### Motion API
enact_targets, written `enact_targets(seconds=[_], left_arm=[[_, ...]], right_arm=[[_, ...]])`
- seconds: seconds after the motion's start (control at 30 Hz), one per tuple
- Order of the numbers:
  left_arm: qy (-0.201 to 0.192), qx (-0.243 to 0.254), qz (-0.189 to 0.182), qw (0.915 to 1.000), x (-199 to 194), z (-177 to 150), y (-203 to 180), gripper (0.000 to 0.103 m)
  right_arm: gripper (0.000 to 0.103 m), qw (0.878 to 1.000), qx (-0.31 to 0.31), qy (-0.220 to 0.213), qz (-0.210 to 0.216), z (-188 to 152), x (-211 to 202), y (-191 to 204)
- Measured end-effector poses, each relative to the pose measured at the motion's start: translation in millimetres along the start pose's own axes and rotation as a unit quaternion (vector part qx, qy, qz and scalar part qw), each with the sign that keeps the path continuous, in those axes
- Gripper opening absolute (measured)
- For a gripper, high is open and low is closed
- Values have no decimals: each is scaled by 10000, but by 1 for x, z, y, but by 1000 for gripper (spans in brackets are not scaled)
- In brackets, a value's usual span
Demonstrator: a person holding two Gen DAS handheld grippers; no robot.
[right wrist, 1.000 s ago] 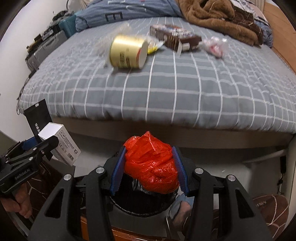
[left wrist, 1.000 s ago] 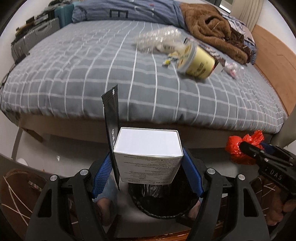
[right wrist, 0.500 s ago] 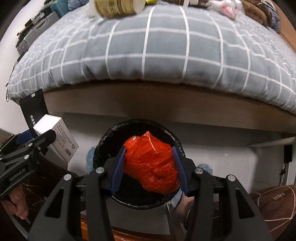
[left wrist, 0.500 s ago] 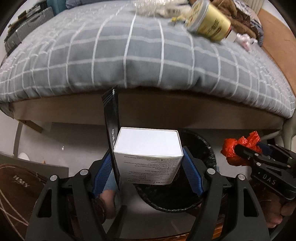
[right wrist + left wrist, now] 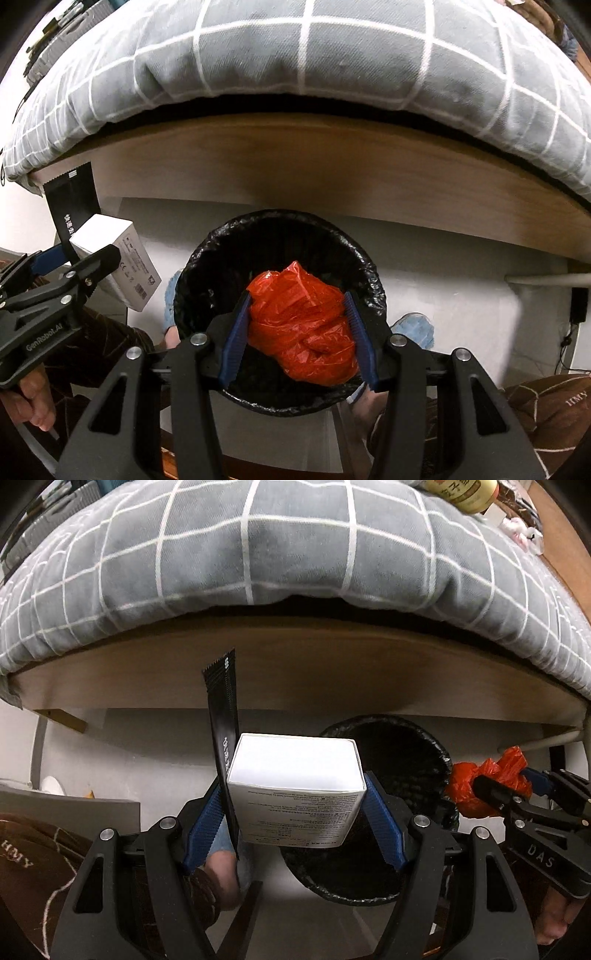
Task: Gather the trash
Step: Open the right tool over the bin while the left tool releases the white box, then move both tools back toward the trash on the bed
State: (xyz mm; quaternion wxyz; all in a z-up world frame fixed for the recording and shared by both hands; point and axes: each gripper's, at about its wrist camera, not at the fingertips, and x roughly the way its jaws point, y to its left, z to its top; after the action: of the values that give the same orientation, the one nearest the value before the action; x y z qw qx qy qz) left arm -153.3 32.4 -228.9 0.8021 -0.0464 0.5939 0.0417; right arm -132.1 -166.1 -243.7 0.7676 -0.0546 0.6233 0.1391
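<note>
My left gripper (image 5: 293,794) is shut on a white printed box (image 5: 295,771) and a black sachet (image 5: 221,709) that stands up against the box's left side. It hangs just left of a bin lined with a black bag (image 5: 406,746). My right gripper (image 5: 297,306) is shut on a crumpled red plastic bag (image 5: 299,325) straight above the bin's mouth (image 5: 207,251). The right wrist view shows the left gripper (image 5: 85,258) with the box (image 5: 122,258) and the sachet (image 5: 74,199) to the bin's left. The left wrist view shows the red bag (image 5: 491,775) at the right.
A bed with a grey checked cover (image 5: 295,546) and a wooden side board (image 5: 332,166) overhangs the bin from behind. A yellow tub (image 5: 461,491) lies on the bed. Feet in blue socks (image 5: 413,325) and brown patterned trouser legs (image 5: 546,406) flank the bin on the white floor.
Both grippers have sunk and tipped downward with their loads. The bed top has slid out of view, and the bin now lies fully under the red bag.
</note>
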Motion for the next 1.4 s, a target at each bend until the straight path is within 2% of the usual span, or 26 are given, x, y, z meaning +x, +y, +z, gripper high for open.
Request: enact_targets(seconds=[0.07, 0.23, 0.33, 0.63, 0.9, 1.13, 1.4], left_arm=[[19, -8, 28, 10000, -1, -2, 0, 71], [32, -17, 8, 10000, 0, 0, -3, 71], [76, -25, -84, 9999, 0, 2, -9, 71], [58, 123, -320, 9994, -6, 14, -49, 71], [201, 324, -567, 9977, -1, 9, -87, 71], [255, 560, -621, 9962, 3, 0, -108, 71], [307, 645, -635, 9954, 10, -8, -115, 71]], right_arm=[[53, 10000, -26, -23, 8, 1, 1, 3], [84, 9998, -12, -195, 47, 2, -11, 2], [93, 9995, 81, -315, -41, 2, -19, -5], [95, 9957, 477, -640, -467, -1, -44, -50], [95, 9918, 764, -733, -714, -5, -57, -86], [95, 9894, 904, -793, -819, -6, -64, -105], [95, 9898, 886, -774, -800, -5, -59, -103]])
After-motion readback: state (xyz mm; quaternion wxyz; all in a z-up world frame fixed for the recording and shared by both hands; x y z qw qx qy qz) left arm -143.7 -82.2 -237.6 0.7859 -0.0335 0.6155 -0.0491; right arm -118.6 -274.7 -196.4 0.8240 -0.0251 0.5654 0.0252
